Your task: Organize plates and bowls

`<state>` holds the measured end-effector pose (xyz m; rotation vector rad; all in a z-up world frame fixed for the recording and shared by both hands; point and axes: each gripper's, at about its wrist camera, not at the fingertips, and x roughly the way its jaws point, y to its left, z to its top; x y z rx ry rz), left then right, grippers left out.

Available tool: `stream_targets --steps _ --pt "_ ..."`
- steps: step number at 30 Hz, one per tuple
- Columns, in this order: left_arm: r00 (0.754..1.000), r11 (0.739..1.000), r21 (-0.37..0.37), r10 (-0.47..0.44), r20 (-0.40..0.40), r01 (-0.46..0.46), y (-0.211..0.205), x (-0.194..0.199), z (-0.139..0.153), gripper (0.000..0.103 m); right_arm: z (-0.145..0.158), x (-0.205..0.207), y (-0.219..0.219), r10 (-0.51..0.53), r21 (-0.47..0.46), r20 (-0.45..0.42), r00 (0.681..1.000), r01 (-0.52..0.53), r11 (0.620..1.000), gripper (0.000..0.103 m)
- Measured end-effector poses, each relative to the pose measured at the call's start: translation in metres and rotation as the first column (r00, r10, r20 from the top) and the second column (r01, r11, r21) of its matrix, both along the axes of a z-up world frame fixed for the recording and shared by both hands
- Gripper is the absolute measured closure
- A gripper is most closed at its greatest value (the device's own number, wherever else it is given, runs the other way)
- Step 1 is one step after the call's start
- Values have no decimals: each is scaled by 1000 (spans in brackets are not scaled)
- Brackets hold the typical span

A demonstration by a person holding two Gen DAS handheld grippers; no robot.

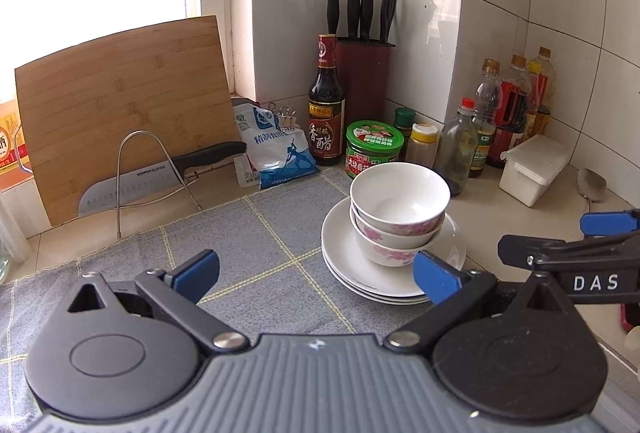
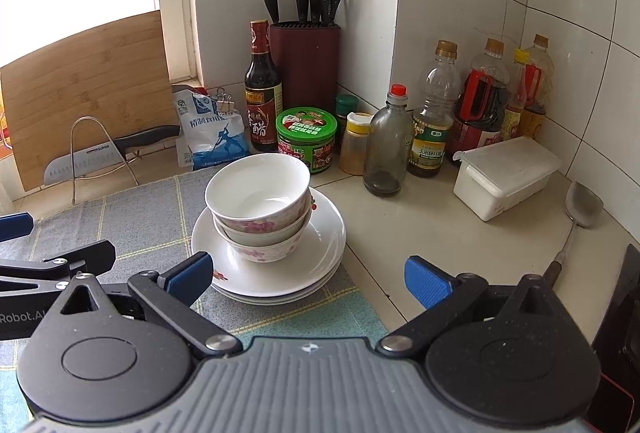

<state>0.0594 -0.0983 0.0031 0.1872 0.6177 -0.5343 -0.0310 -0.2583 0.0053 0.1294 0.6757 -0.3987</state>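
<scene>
Sitting nested three high, the white floral bowls (image 1: 400, 213) rest on a stack of white plates (image 1: 360, 273) at the right edge of a grey checked cloth (image 1: 248, 245) spread over a tiled kitchen counter (image 2: 440, 233). The left gripper (image 1: 316, 273) hovers low over the cloth with its blue-padded fingers (image 1: 200, 269) spread wide and holding nothing; its right pad sits in front of the plates' near rim. The right gripper (image 2: 308, 279) hangs just beside it, fingers likewise spread wide and empty, the left pad near the front edge of the plates and the right pad over bare counter. Behind the dishes stand a green-lidded jar (image 2: 306, 137), a dark vinegar bottle (image 2: 262, 85) and a maroon knife block (image 2: 306, 61) in the tiled corner. A bamboo cutting board (image 1: 120, 109) leans at the window with a knife (image 1: 160, 173) in a wire rack. Sauce bottles (image 2: 480, 101), a white lidded box (image 2: 504, 173) and a metal ladle (image 2: 580, 213) line the right side.
</scene>
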Motion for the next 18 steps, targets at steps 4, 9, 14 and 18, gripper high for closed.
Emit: stream_targets --steps 4,9,14,18 --pt "1000 1000 0 1 -2 -1 -1 0 1 1 0 -1 -1 -2 -1 4 1000 2 1000 0" --pt "1000 1000 -6 -1 -1 1 -1 -1 2 1 2 -3 0 -3 -4 8 1000 3 1000 0" --pt "1000 1000 -11 -5 2 5 -2 -1 4 1 4 -4 0 -5 -13 9 1000 5 1000 0" --pt "1000 1000 -19 -3 0 3 -2 -2 6 1 6 -4 0 -4 -21 7 1000 4 1000 0"
